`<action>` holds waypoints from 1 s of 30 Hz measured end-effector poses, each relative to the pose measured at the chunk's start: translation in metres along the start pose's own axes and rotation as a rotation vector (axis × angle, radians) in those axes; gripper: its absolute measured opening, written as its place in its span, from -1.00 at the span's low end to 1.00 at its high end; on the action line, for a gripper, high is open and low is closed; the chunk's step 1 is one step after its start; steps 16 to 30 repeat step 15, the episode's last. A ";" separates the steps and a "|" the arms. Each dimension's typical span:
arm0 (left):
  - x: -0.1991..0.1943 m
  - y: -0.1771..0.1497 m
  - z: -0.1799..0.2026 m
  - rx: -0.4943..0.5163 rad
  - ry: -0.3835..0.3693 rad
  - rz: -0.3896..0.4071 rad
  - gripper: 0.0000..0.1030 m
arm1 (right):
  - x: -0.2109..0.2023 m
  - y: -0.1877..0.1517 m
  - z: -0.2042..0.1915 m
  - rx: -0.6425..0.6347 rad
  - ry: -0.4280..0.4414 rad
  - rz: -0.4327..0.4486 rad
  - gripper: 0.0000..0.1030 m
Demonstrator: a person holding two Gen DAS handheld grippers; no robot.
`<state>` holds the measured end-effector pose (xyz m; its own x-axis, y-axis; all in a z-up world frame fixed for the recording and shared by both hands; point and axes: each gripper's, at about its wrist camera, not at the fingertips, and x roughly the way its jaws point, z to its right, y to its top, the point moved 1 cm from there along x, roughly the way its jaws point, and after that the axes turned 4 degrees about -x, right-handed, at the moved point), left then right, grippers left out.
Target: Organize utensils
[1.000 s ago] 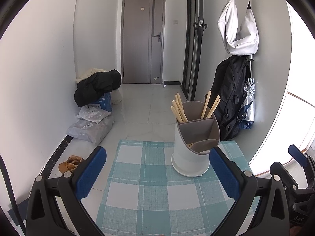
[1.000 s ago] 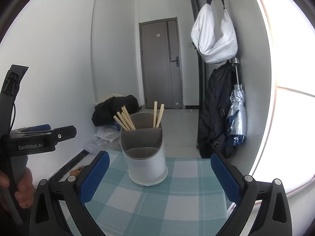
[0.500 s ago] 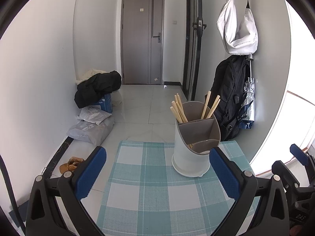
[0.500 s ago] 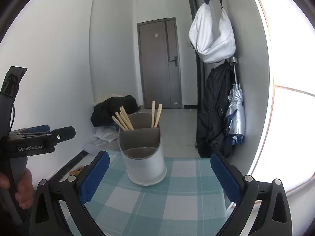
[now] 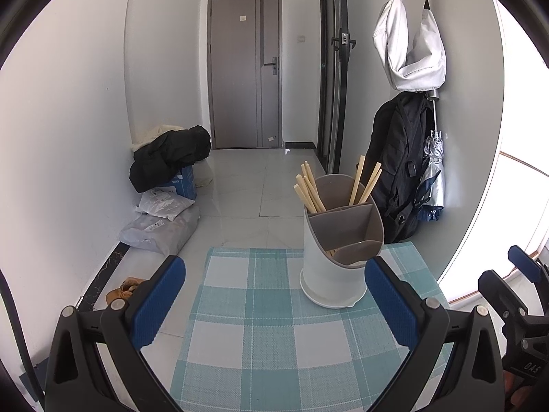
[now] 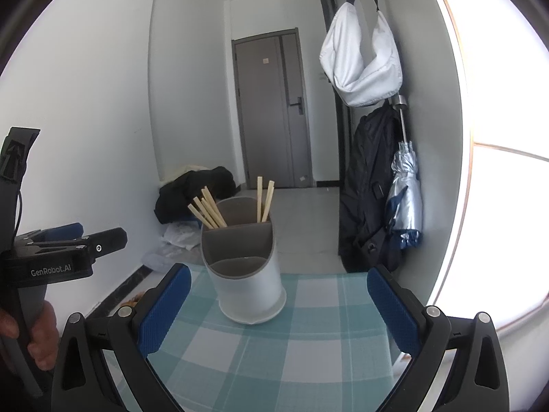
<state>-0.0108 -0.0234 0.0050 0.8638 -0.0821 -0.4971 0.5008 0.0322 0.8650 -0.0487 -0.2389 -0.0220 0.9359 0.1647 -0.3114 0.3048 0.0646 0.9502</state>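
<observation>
Left wrist view: my left gripper (image 5: 274,295) hovers with jaws spread wide and empty over the teal checked tablecloth (image 5: 260,336); the white utensil holder (image 5: 338,240) stands just ahead to the right, chopsticks (image 5: 308,189) upright in its two rear compartments.

Right wrist view: my right gripper (image 6: 279,300), jaws likewise apart and empty, faces the same holder (image 6: 245,274) on the cloth, chopsticks (image 6: 209,211) leaning inside.

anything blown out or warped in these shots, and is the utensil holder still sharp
Left wrist view: the bright window at the right edge is washed out, fisheye bends the walls, and the white-and-grey plastic utensil holder is sharp. Right wrist view: the window glares harder, a white blank; the holder stays clear.
</observation>
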 end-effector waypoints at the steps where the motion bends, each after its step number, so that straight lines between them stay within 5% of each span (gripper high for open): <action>1: 0.000 0.000 0.000 0.001 -0.001 -0.002 0.98 | 0.000 0.000 0.000 0.000 0.000 -0.001 1.00; 30: 0.005 0.001 -0.009 -0.073 -0.021 -0.045 0.98 | 0.004 -0.003 -0.001 0.005 0.003 -0.019 1.00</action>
